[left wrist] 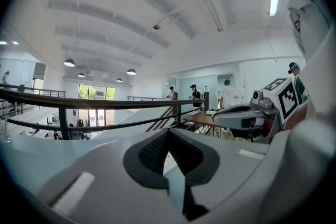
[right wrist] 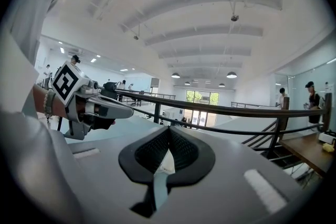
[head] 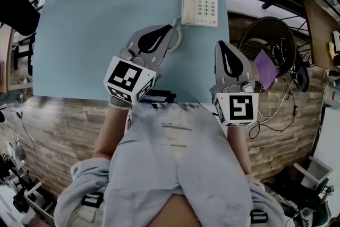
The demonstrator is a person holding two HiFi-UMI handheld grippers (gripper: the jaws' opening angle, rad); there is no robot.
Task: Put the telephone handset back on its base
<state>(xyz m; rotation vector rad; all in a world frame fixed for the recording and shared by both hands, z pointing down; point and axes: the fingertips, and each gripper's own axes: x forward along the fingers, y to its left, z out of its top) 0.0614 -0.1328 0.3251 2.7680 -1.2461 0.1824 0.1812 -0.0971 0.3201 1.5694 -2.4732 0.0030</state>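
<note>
Cream plastic marks the telephone (head: 200, 3) at the far edge of the pale blue counter (head: 95, 29). As far as the head view shows, its handset (head: 188, 2) already lies lengthwise in the cradle on the left side of the base (head: 208, 19), next to the keypad (head: 206, 6). The coiled cord (head: 178, 35) trails from the near left corner of the base toward the person. The left gripper (head: 171, 27) hovers above the counter with its tip just beside that cord and near the base's corner. Its jaws are pressed together with nothing between them, as its own view shows, aimed up at the ceiling and hall instead of at the phone. The right gripper (head: 220, 44) sits at the counter's near right corner, well apart from the phone, its jaws likewise closed on nothing. With both tools empty and the handset apparently seated, I judge the placing step finished, or at least not needing a grasp now. Whether the earpiece and mouthpiece sit fully down in their hollows is too small to tell here. If anything remains, the next move calls for a check: bring one gripper over the handset and press lightly along its length to settle it, keeping clear of the cord so a snag does not tug the handset out again. Otherwise both can simply rest.
</note>
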